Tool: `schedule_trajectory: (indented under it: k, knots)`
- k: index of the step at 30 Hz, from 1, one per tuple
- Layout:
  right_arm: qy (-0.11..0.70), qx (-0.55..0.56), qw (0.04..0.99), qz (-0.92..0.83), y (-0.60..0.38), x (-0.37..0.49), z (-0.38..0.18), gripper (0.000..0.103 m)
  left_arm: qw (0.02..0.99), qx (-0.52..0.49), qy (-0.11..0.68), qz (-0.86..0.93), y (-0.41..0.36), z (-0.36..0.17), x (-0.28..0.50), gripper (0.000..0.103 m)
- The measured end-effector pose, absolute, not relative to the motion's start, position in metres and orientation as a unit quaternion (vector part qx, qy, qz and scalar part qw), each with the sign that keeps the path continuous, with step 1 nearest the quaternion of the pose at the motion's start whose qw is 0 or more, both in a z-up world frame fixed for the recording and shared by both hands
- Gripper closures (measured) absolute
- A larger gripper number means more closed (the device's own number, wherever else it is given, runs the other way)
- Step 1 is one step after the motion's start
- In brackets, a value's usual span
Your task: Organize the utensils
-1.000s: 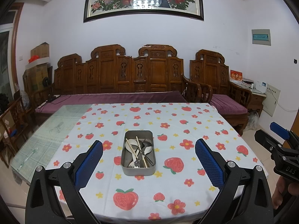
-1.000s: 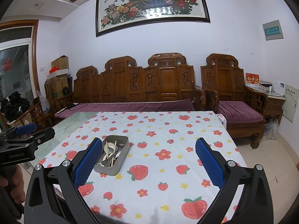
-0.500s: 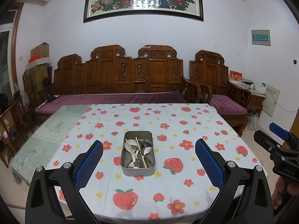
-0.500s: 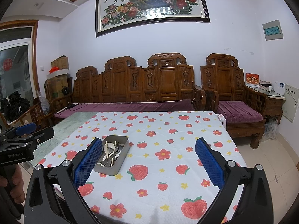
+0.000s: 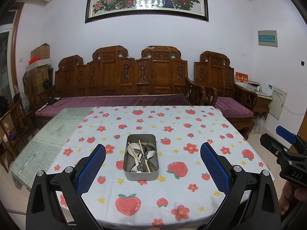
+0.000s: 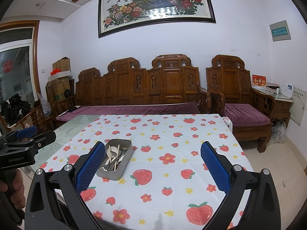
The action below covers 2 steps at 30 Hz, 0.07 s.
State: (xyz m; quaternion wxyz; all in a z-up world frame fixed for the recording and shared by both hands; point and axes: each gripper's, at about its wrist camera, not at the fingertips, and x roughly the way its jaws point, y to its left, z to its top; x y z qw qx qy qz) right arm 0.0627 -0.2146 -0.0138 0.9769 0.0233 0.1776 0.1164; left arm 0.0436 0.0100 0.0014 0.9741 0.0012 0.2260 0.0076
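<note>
- The metal tin (image 5: 141,157) of utensils (image 5: 141,156) lies straight ahead of the left gripper (image 5: 153,163), centred between its spread, empty fingers.
- From the right gripper (image 6: 153,163), also spread wide and empty, the tin (image 6: 116,160) sits off to the left, partly behind its left fingertip (image 6: 90,167).
- Only the left wrist view looks down on white spoons, chopsticks and a fork.
- The strawberry tablecloth (image 6: 172,153) lies bare ahead of the right gripper; its right edge drops to tiled floor (image 6: 274,164).
- Left of the cloth, the glass tabletop (image 5: 48,138) is uncovered.
</note>
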Motion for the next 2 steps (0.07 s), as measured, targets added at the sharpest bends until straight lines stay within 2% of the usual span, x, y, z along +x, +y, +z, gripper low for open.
schedule_trajectory:
  k: [2]
  knots:
    - [0.177, 0.023, 0.977, 0.116, -0.2147, 0.0627, -0.0137, 0.003, 0.974, 0.001, 0.226, 0.007, 0.0104, 0.0014, 0.0439, 0.008]
